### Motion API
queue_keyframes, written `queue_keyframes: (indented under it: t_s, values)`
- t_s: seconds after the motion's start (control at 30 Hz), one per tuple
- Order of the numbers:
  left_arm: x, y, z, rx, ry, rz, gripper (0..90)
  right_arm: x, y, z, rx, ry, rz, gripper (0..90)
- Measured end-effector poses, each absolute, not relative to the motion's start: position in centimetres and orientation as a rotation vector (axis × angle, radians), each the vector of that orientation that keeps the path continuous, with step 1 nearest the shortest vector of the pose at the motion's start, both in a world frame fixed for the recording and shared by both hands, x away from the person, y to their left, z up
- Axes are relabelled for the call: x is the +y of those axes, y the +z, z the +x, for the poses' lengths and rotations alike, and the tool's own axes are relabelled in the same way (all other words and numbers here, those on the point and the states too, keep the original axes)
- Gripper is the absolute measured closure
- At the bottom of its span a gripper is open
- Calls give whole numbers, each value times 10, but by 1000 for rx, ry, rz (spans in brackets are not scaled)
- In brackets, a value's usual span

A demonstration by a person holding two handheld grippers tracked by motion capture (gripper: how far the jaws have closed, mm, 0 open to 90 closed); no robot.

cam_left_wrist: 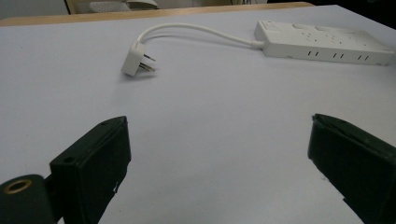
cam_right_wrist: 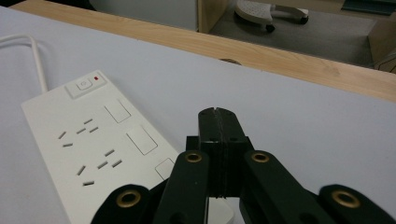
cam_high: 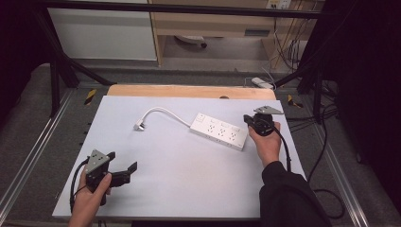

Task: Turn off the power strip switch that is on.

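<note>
In the high view, a flat white plastic power strip [cam_high: 219, 130] with a row of sockets lies at an angle on the pale blue-white table top [cam_high: 179, 175], toward its far right part. A white cord [cam_high: 163, 112] curves from the strip's far left end to a white plug [cam_high: 138, 126] that rests on the table well left of it. The right gripper [cam_high: 248, 118], black with a grey three-cornered plate on top, is held in the person's right hand [cam_high: 267, 144] just beside the near right end of the power strip. The left gripper [cam_high: 125, 166] sits in the left hand [cam_high: 90, 198] at the near left corner of the table, well apart from the strip, its jaws spread.

In the left gripper view, the two black jaws stand wide apart with bare table between them. Farther off lie the plug [cam_left_wrist: 136, 59], prongs pointing right, and the power strip [cam_left_wrist: 322, 43] at the upper right, joined by the curving cord [cam_left_wrist: 196, 31].

In the right gripper view, the right gripper [cam_right_wrist: 218, 122] has its jaws pressed together with nothing between them, the tips hovering over the table just right of the power strip [cam_right_wrist: 100, 149]. The strip's switch and small red light show at its far end, and a light wooden table edge [cam_right_wrist: 280, 58] runs across behind.
</note>
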State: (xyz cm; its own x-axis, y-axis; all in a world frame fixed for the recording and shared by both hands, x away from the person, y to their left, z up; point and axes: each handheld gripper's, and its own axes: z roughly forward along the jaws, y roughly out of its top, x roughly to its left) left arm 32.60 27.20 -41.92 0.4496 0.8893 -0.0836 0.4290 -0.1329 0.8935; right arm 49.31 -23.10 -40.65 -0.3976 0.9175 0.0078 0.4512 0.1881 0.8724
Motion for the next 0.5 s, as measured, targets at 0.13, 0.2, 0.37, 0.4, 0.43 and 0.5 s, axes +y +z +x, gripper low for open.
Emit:
queue_keyframes:
  t_s: [0.13, 0.2, 0.37, 0.4, 0.43, 0.5]
  values:
    - [272, -419, 326, 1138, 602, 1741, 60, -229, -409, 493, 1946, 1138, 1277, 900]
    - [272, -419, 326, 1137, 604, 1741, 60, -228, -411, 492, 1955, 1133, 1277, 900]
    - [272, -419, 326, 1136, 604, 1742, 60, -226, -415, 492, 1973, 1118, 1270, 900]
    - [272, -419, 326, 1136, 603, 1740, 60, -225, -415, 492, 1973, 1119, 1273, 900]
    - [272, -419, 326, 1137, 603, 1741, 60, -225, -415, 492, 1974, 1120, 1276, 900]
    - [272, -419, 326, 1136, 605, 1741, 60, -224, -416, 493, 1978, 1118, 1272, 900]
